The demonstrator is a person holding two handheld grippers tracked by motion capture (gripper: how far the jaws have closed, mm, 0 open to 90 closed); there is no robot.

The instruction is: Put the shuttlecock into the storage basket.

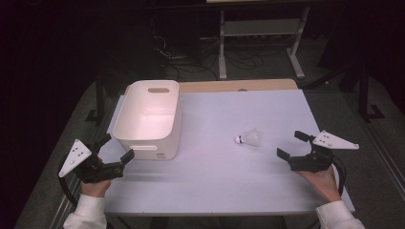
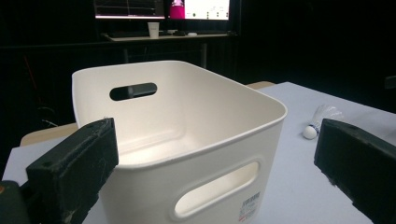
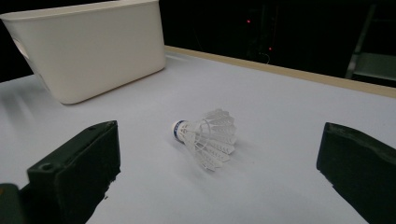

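Observation:
A white shuttlecock (image 1: 248, 138) lies on its side on the white table (image 1: 224, 171), right of centre; it is close ahead in the right gripper view (image 3: 205, 137) and far right in the left gripper view (image 2: 320, 121). A white plastic bin (image 1: 149, 119) with handle slots stands at the left, empty inside (image 2: 177, 135). My left gripper (image 1: 116, 149) is open just in front of the bin's near left corner. My right gripper (image 1: 292, 144) is open, a short way right of the shuttlecock, holding nothing.
A wooden strip (image 1: 239, 86) runs along the table's far edge. Beyond it stand a white shelf frame (image 1: 260, 33) and tangled cables on the floor. A desk with monitors and a paper cup (image 2: 153, 29) is behind the bin.

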